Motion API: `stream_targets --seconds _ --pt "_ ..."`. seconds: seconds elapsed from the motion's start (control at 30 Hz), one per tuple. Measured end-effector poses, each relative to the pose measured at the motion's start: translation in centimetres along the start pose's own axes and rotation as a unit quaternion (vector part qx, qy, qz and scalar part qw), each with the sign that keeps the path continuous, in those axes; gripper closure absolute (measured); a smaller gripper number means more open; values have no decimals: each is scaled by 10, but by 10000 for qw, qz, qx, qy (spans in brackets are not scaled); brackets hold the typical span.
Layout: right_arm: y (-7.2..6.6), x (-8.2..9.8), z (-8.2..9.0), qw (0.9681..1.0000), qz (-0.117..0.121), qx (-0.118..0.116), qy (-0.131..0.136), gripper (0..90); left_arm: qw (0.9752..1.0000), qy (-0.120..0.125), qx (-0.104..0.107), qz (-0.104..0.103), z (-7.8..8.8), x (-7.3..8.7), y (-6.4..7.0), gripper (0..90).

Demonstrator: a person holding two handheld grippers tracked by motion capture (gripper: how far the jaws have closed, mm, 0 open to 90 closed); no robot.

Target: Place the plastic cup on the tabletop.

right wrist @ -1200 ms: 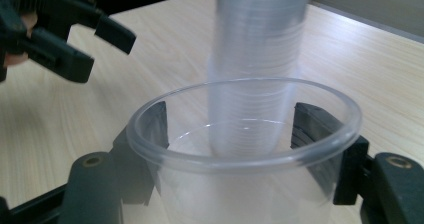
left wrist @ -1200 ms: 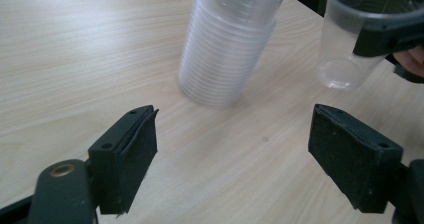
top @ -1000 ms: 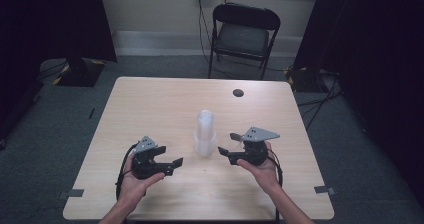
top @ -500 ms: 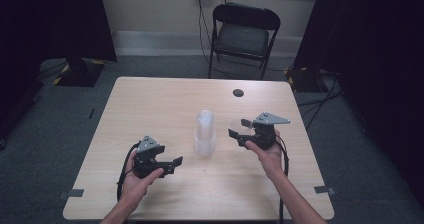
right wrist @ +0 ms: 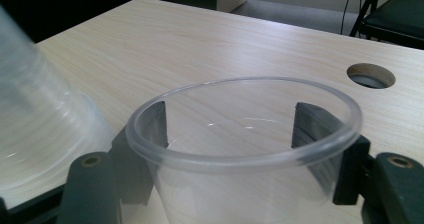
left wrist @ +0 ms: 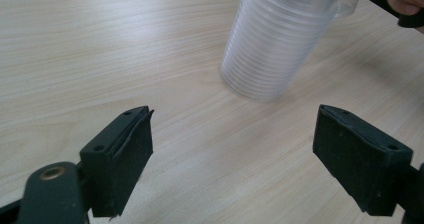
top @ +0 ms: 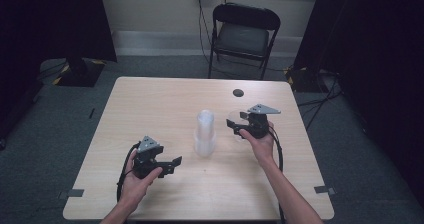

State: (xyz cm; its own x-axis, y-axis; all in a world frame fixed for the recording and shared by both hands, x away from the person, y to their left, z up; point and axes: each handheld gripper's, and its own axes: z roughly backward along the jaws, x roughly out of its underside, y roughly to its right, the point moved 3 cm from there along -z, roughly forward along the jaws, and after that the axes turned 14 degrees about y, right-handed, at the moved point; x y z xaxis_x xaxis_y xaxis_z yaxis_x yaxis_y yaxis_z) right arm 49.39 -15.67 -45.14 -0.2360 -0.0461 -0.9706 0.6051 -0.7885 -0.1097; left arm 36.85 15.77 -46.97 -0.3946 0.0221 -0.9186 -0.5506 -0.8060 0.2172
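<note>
high view: right gripper [top: 235,126] with cup [top: 236,129], farther forward

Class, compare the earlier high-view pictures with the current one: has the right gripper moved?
Yes. The right gripper, with a clear cup between its jaws, has moved up the table away from the person, toward the round hole; the cup stack stayed put.

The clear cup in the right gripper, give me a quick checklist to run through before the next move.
1. Clear cup between the right gripper's jaws, one jaw on each side of the wall: ok. The jaws have just been opening slightly, so whether the pads press firmly: cannot tell.
2. Cup upright, rim up: ok.
3. Cup bottom resting on the table: cannot tell.
4. Stack of cups upright, apart from the held cup: ok.
5. Left gripper open, holding nothing, short of the stack: ok.
6. Table hole beyond the cup, not under it: ok.
</note>
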Motion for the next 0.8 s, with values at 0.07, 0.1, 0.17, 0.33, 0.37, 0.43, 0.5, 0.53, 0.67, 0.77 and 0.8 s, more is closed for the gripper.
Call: stream_targets --seconds 0.07,0.1,0.17,0.33,0.37,0.43,0.5,0.53,0.67,0.77,0.8 --pt "1 1 -3 10000 -1 16 18 299 10000 -20 15 -9 1 1 0 161" --pt "2 3 -8 10000 -30 82 26 294 10000 -10 35 -9 1 2 1 161" --pt "4 4 -13 9999 -50 99 40 289 10000 -12 49 -6 1 2 2 161" --pt "7 6 -26 9999 -125 110 -27 281 10000 -70 43 -37 0 3 0 164" --pt "7 8 -28 9999 -121 107 -54 280 10000 -64 42 -37 0 3 0 165" --pt "8 11 -32 9998 -114 97 -99 279 10000 -49 26 -23 0 3 -1 165" --pt "8 14 -35 9997 -153 110 -123 276 10000 -46 25 15 0 3 -1 165" --pt "8 15 -35 9997 -170 98 -127 273 10000 -78 45 -18 0 4 -1 166" --pt "9 16 -35 9997 -175 122 -101 264 9999 -105 37 -16 0 4 0 173" --pt "9 17 -34 9997 -143 136 -168 283 10000 -86 48 -13 0 4 0 173" --pt "9 17 -34 9997 -137 120 -177 283 10000 -83 49 -12 0 4 0 173"
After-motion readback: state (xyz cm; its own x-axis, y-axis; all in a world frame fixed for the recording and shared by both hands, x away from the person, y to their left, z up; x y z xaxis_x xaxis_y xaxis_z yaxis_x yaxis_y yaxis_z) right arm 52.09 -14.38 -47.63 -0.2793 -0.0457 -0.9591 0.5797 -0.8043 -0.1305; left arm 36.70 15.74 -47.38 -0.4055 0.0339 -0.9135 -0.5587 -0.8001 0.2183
